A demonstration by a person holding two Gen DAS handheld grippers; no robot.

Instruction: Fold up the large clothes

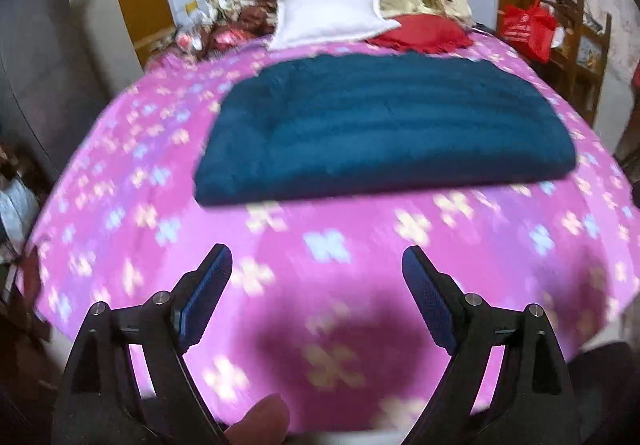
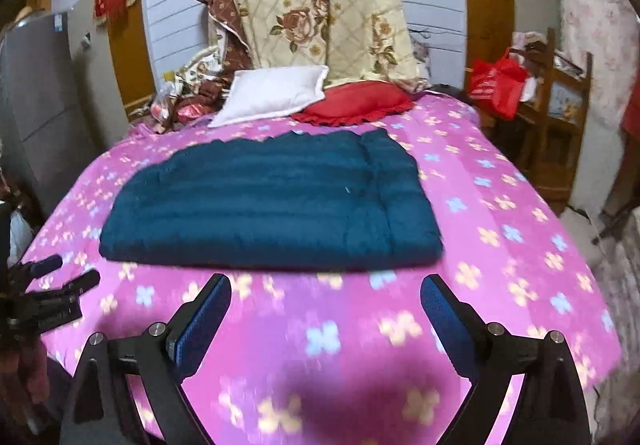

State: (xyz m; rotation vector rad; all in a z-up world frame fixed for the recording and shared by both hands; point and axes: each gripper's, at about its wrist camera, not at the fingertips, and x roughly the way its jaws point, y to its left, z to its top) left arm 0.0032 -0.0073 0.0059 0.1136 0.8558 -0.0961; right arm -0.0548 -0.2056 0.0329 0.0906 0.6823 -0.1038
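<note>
Across the middle of the bed [image 2: 500,229], on the pink flowered cover, sits the teal puffer jacket [image 2: 272,205], already down to a thick rectangle. Its long folded edge runs parallel to the near edge of the bed, and its far edge stops just short of the white pillow [image 2: 272,93] and red cushion [image 2: 356,101] at the head end.

Both grippers hang over the near part of the bed, clear of the jacket. The left gripper [image 1: 316,277] has its jaws spread wide with nothing between them, and the right gripper [image 2: 326,305] is the same: wide apart, empty. The left one also pokes into the right camera's view near the bed's left edge.

Handling-wise, my guess is it's light but bulky. Quilted down like this is squishy and springy, and the shell fabric looks like the slick kind, so layers probably slide and puff back open once let go. If another fold is needed, I'd pinch deep at the two near corners, catching all layers at once rather than just the top skin, then press it flat after. Grabbing mid-edge would likely just bunch it up. Both views are a bit blurry, so seams and zipper are hard to make out.
</note>
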